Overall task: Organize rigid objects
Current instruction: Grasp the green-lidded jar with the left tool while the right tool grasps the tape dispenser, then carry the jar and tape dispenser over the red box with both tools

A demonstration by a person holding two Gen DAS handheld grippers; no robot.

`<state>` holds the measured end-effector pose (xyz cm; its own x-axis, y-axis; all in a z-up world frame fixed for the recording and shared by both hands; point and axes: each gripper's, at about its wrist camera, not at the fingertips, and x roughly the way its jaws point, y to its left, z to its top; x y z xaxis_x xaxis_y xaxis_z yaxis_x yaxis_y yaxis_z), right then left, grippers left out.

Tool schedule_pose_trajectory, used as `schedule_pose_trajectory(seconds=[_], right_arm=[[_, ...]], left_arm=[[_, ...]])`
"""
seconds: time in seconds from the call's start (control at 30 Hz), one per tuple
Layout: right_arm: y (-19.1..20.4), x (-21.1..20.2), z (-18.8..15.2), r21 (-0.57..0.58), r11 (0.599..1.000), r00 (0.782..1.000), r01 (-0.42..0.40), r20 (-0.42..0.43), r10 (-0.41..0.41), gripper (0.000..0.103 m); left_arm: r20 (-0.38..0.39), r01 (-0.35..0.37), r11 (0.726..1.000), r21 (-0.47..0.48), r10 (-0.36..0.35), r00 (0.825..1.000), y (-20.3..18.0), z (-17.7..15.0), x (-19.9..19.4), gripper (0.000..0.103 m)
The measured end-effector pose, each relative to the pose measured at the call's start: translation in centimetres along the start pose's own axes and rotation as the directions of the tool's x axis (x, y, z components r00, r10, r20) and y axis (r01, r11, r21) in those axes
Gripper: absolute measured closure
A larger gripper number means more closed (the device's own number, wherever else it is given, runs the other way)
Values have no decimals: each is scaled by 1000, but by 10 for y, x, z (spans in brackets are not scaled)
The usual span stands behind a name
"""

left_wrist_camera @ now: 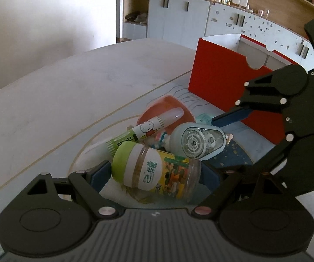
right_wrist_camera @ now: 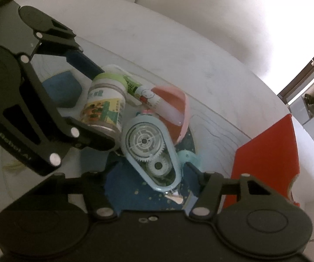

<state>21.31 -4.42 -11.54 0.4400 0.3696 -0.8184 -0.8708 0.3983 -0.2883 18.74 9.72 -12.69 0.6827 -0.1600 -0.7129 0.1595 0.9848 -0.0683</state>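
Tabletop (left_wrist_camera: 58, 100) clutter: left tool (left_wrist_camera: 156, 174) straddles jar (left_wrist_camera: 152, 170), grip unclear; right tool (right_wrist_camera: 154, 174) half-open around tape dispenser (right_wrist_camera: 150, 148).

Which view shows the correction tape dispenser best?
The right wrist view: the correction tape dispenser shows whole, both gears and tip visible. In the left wrist view it appears smaller, its tip hidden.

Both wrist views angled steeply down, close over one shared heap: jar (left_wrist_camera: 154, 170) (right_wrist_camera: 104, 107), tape dispenser (left_wrist_camera: 198, 142) (right_wrist_camera: 152, 150). Opposite sides.
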Motion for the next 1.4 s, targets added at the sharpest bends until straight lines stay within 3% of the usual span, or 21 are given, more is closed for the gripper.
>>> schedule_pose_trajectory(seconds=[0.27,0.53,0.9,1.4], right_arm=[[1,3,3,-42,999,1000,-9,28,10,46],[9,-2,1,-51,998,999,-26,43,28,57],[11,-28,-20,131,990,998,-44,60,36,57],[-11,-90,-31,347,934,988,-87,152,35,57]], left_arm=[[3,12,1000,-17,-12,1000,4,-2,3,16],[1,4,999,-41,-4,1000,4,-5,-1,16],[-5,12,995,-103,-13,1000,-7,-14,-18,17],[55,-8,981,-195,19,998,-34,-5,-74,17]])
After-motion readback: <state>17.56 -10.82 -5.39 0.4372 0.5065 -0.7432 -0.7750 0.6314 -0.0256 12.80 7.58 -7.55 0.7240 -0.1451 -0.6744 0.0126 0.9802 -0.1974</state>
